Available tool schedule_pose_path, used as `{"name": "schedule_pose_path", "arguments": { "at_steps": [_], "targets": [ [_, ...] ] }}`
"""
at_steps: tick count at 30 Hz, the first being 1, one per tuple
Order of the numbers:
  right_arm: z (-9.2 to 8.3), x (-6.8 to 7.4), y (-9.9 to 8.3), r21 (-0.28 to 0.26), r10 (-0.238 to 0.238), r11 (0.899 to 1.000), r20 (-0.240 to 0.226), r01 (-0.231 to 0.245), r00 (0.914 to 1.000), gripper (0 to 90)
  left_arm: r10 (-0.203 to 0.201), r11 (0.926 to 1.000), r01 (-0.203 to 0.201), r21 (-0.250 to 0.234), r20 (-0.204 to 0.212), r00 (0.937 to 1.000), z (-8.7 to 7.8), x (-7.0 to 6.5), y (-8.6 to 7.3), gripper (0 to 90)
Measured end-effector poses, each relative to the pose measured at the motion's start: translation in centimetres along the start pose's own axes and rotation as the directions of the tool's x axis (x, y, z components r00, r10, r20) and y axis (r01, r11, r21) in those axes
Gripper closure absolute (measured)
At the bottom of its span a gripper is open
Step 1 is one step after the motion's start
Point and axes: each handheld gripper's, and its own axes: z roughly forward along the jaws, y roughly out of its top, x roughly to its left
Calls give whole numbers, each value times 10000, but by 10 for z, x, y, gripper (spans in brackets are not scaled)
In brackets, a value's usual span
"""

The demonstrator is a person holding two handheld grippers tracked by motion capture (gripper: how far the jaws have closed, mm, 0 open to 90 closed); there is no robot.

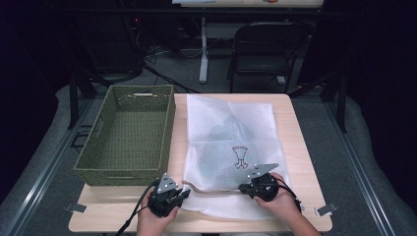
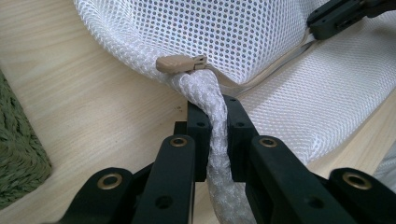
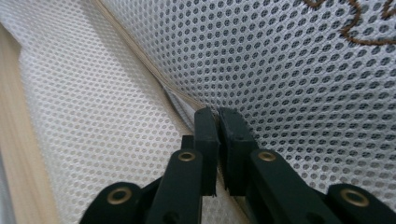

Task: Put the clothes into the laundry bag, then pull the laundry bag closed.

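Black jaws of the left gripper (image 2: 215, 116) squeeze a bunched corner of the white mesh bag (image 2: 243, 42), right below its tan zipper pull (image 2: 180, 63). Up close, the right gripper (image 3: 218, 122) pinches the bag's tan zipper edge (image 3: 140, 60). From the high view, the bag lies flat on the wooden table (image 1: 300, 147), just beside a green basket (image 1: 130, 132).
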Motion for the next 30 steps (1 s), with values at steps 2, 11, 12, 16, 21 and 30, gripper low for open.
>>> {"name": "schedule_pose_path", "arguments": {
  "at_steps": [2, 11, 12, 16, 21, 30],
  "targets": [
    [-7, 3, 1, -161, -161, 9997, 72, 162, 9998, 799, 3, 10000, -3, -33, 9, 10000, 0, 0, 0, 842],
    [-32, 13, 11, -1173, -483, 9919, 59, 487, 9988, 658, 72, 10000, -72, -42, -19, 10000, 0, -2, 1, 843],
    [-36, 14, 13, -1286, -470, 9906, -26, 463, 9989, 650, 78, 10000, -78, -43, -9, 10000, 0, -2, 1, 844],
    [-48, 17, 19, -1660, -481, 9851, -179, 444, 9987, 606, 122, 9999, -122, -57, -13, 9999, -1, -2, 2, 844],
    [-54, 25, 28, -2016, -860, 9756, 105, 864, 9962, 560, 125, 9999, -125, -111, 10, 9999, -2, -2, 2, 844],
    [-43, 35, 50, -1919, -864, 9779, -69, 835, 9962, 563, 48, 10000, -47, -88, 105, 9999, -2, -2, 3, 843]
  ]
}}
